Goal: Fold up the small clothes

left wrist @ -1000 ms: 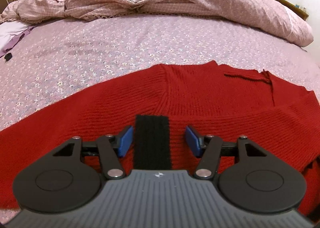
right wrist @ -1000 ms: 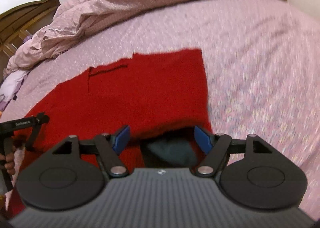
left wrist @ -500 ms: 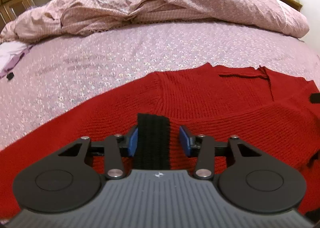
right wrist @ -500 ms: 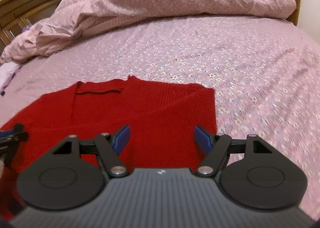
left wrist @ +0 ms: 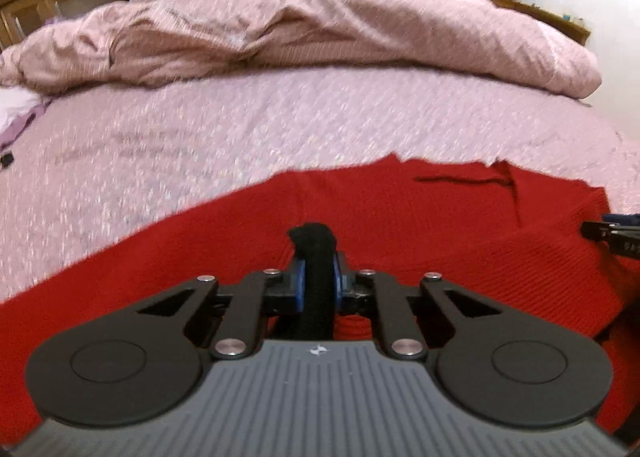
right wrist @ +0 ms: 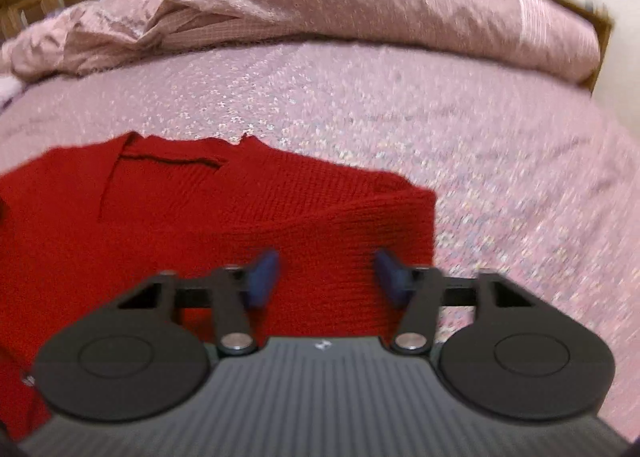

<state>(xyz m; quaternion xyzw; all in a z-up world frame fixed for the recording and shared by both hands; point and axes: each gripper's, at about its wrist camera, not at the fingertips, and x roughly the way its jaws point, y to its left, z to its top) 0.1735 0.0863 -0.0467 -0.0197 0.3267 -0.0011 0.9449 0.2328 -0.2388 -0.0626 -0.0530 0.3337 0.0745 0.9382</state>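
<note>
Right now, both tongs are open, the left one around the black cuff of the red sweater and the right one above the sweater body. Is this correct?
Not quite. The left tongs are shut on the black cuff, as the left wrist view shows. The rest holds: the right tongs are open above the body of the red sweater in the right wrist view.
</note>
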